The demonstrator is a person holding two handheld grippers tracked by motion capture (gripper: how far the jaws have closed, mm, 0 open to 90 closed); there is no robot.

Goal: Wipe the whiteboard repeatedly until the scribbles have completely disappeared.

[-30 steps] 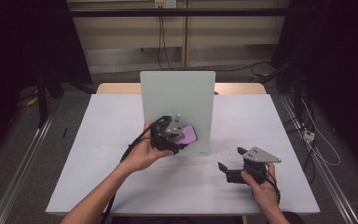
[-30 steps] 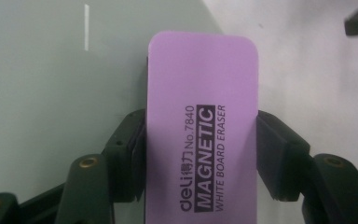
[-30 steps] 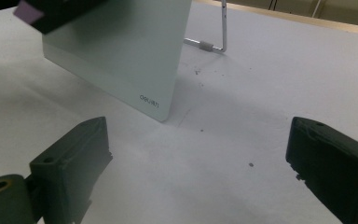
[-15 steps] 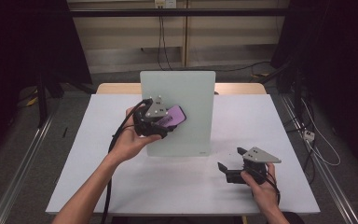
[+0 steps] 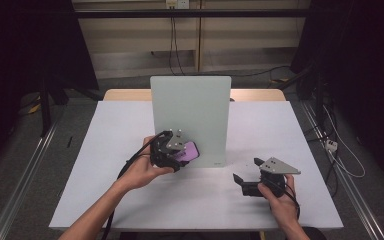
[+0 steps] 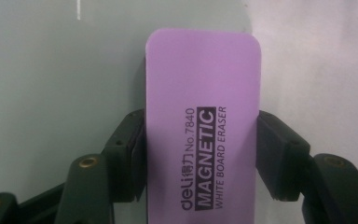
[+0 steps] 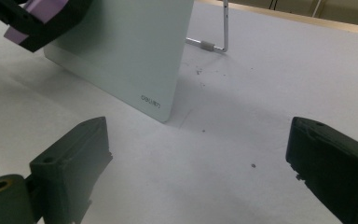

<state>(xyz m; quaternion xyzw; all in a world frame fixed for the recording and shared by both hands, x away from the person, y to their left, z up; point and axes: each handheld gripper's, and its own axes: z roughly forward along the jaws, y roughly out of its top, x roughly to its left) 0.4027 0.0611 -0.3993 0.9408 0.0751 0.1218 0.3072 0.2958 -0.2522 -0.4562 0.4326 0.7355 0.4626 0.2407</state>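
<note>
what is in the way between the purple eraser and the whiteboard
Nothing visible. The left gripper is shut on the purple eraser, which is right at the lower left face of the whiteboard; nothing shows between them.

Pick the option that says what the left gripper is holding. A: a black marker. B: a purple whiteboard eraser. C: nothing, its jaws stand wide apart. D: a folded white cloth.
B: in the left gripper view the left gripper has its jaws pressed on both long sides of the purple whiteboard eraser, printed "MAGNETIC WHITE BOARD ERASER", in front of the upright board.
</note>
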